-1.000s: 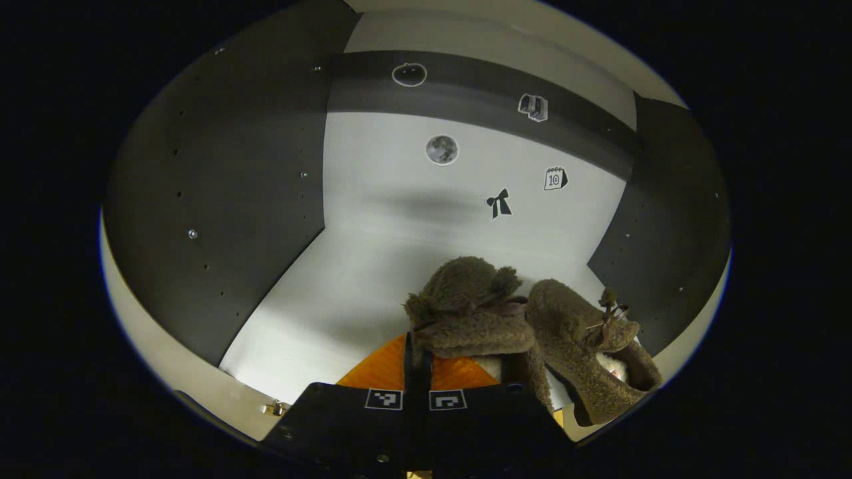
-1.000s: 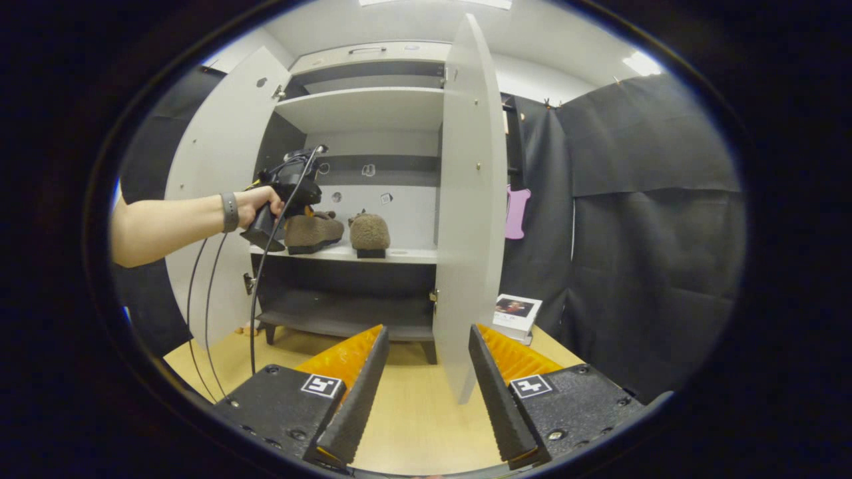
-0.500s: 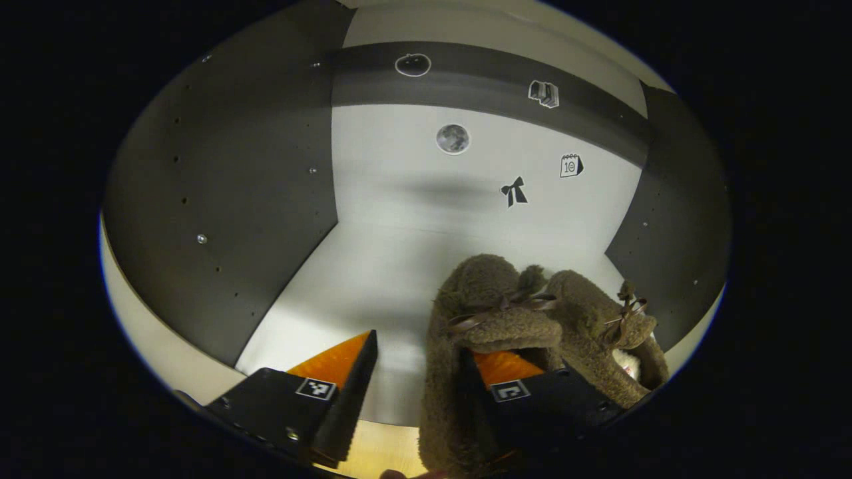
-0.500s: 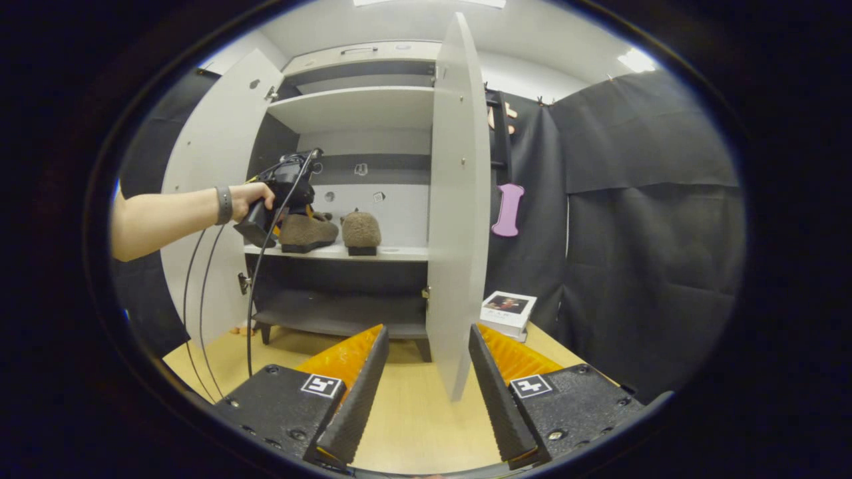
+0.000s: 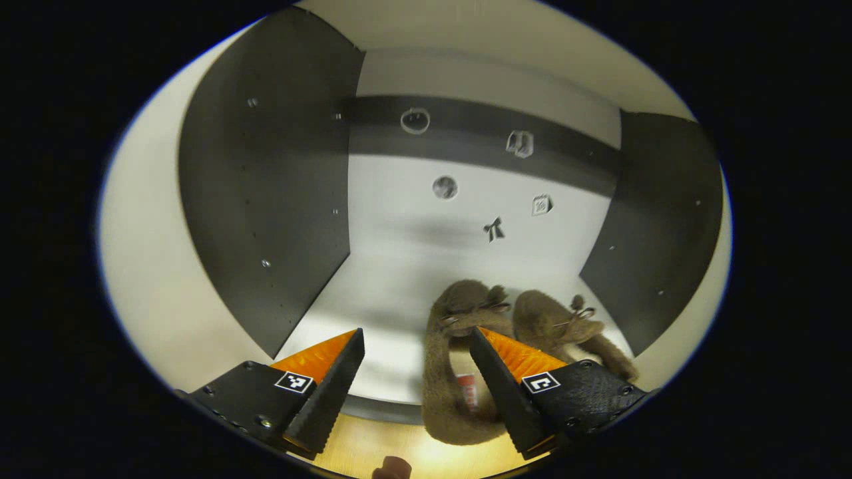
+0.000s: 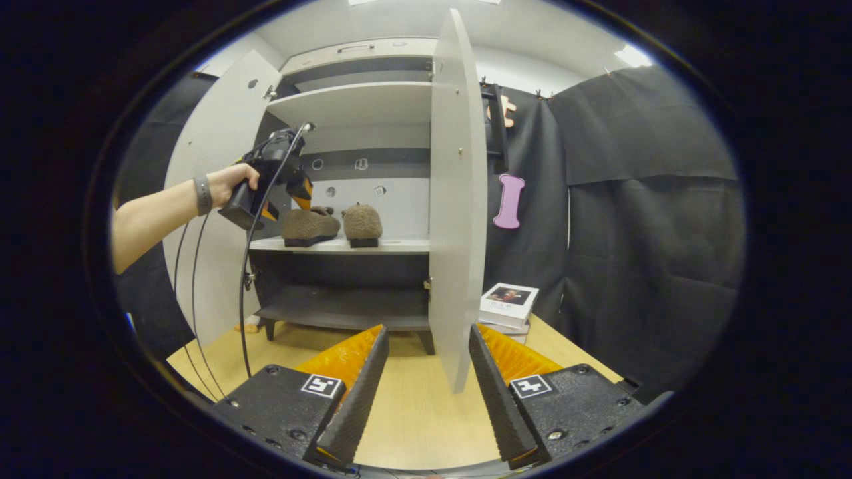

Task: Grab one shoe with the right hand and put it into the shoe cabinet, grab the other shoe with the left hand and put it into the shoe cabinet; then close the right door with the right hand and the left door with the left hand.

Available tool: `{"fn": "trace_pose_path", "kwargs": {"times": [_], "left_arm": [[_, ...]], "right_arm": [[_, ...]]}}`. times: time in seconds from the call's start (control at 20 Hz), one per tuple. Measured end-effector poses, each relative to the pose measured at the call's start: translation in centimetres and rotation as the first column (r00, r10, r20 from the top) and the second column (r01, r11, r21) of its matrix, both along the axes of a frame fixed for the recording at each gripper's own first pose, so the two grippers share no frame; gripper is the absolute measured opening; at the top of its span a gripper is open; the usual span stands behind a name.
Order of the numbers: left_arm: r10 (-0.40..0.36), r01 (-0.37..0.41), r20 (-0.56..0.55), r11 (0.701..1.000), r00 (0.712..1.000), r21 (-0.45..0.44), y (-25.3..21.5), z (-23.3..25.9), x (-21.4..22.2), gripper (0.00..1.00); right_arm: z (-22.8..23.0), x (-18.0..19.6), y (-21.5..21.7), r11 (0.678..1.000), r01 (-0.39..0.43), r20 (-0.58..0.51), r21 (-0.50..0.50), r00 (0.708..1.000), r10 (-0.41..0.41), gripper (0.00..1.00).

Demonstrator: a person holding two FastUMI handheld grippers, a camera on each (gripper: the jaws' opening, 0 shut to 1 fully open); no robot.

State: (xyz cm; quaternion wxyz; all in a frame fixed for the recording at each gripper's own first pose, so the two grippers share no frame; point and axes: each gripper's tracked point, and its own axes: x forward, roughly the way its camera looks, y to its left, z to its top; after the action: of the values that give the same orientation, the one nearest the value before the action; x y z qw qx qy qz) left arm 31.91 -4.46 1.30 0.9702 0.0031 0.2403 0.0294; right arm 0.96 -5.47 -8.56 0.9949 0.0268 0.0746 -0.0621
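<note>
shoes (image 6: 331,225) on shelf (image 6: 399,246), left gripper (image 5: 416,386) open

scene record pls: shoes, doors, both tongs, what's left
shoes: left shoe and right shoe side by side on cabinet shelf
left door: open
right door: open, edge-on in right gripper view
left tongs: open, empty, in front of the left shoe
right tongs: open, empty, facing the cabinet
remaining: close both doors
</note>
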Motion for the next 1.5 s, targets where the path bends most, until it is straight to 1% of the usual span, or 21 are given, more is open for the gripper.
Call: {"fn": "trace_pose_path", "kwargs": {"times": [0.1, 0.2, 0.3, 0.35, 0.45, 0.5, 0.55, 0.65, 0.8, 0.95, 1.1, 1.2, 1.25, 1.35, 1.45, 1.5], "left_arm": [[-0.073, 0.076, 0.116, 0.997, 0.991, -0.024, -2.0, 3.1, -2.4, 0.96], [-0.149, 0.153, 0.22, 0.988, 0.964, -0.002, -3.2, 5.2, -5.7, 0.95], [-0.199, 0.197, 0.303, 0.98, 0.932, 0.038, -4.0, 5.8, -8.5, 0.95], [-0.214, 0.208, 0.333, 0.977, 0.918, 0.053, -4.0, 5.7, -9.8, 0.95], [-0.225, 0.226, 0.352, 0.973, 0.909, 0.038, -4.3, 5.2, -12.5, 0.95], [-0.223, 0.231, 0.365, 0.973, 0.904, 0.022, -4.3, 4.9, -13.9, 0.95], [-0.221, 0.233, 0.383, 0.972, 0.897, 0.013, -4.1, 4.5, -15.3, 0.95], [-0.217, 0.228, 0.428, 0.973, 0.877, 0.028, -3.4, 4.0, -17.8, 0.95], [-0.204, 0.196, 0.42, 0.979, 0.884, 0.062, -2.5, 1.5, -22.0, 0.95], [-0.179, 0.186, 0.427, 0.982, 0.886, 0.026, -2.5, -1.1, -25.6, 0.95], [-0.135, 0.138, 0.401, 0.99, 0.906, 0.022, -1.6, -3.9, -28.8, 0.95], [-0.119, 0.123, 0.407, 0.992, 0.906, 0.016, -1.4, -4.8, -30.6, 0.95], [-0.118, 0.118, 0.414, 0.993, 0.902, 0.026, -1.2, -5.1, -31.4, 0.95], [-0.126, 0.099, 0.41, 0.991, 0.904, 0.087, -0.8, -5.9, -32.2, 0.95], [-0.135, 0.107, 0.395, 0.99, 0.909, 0.094, -1.2, -6.4, -32.7, 0.95], [-0.137, 0.111, 0.397, 0.99, 0.908, 0.088, -1.3, -6.4, -32.9, 0.95]], "right_arm": [[0.0, 0.0, 0.6, 1.0, -0.017, -0.001, 0.004, 1.0, 0.017, 0.78], [0.0, 0.1, 1.2, 0.999, -0.031, 0.002, 0.015, 1.0, 0.031, 0.79], [0.3, 0.1, 1.5, 0.999, -0.039, 0.011, 0.028, 0.999, 0.038, 0.78], [0.4, 0.4, 1.8, 0.998, -0.046, 0.016, 0.036, 0.999, 0.045, 0.79], [0.7, 0.3, 2.1, 0.997, -0.059, 0.018, 0.05, 0.998, 0.058, 0.78], [0.8, 0.2, 2.1, 0.996, -0.067, 0.022, 0.055, 0.998, 0.065, 0.79], [1.0, 0.2, 2.1, 0.996, -0.068, 0.028, 0.056, 0.997, 0.066, 0.78], [1.2, 0.2, 2.1, 0.996, -0.067, 0.035, 0.052, 0.997, 0.065, 0.78], [1.2, -0.1, 2.2, 0.996, -0.077, 0.03, 0.055, 0.997, 0.075, 0.78], [0.9, -0.6, 1.9, 0.996, -0.07, 0.033, 0.059, 0.997, 0.068, 0.78], [0.7, -1.3, 2.1, 0.993, -0.069, 0.036, 0.095, 0.997, 0.066, 0.78], [0.3, -1.4, 2.1, 0.993, -0.072, 0.028, 0.098, 0.997, 0.07, 0.79], [0.2, -1.4, 2.4, 0.992, -0.082, 0.027, 0.098, 0.996, 0.08, 0.79], [-0.3, -1.6, 2.7, 0.99, -0.095, 0.018, 0.101, 0.995, 0.094, 0.79], [0.5, -1.7, 2.2, 0.988, -0.094, 0.02, 0.122, 0.995, 0.093, 0.8], [1.8, -1.6, 1.5, 0.987, -0.089, 0.041, 0.132, 0.996, 0.084, 0.79]]}}
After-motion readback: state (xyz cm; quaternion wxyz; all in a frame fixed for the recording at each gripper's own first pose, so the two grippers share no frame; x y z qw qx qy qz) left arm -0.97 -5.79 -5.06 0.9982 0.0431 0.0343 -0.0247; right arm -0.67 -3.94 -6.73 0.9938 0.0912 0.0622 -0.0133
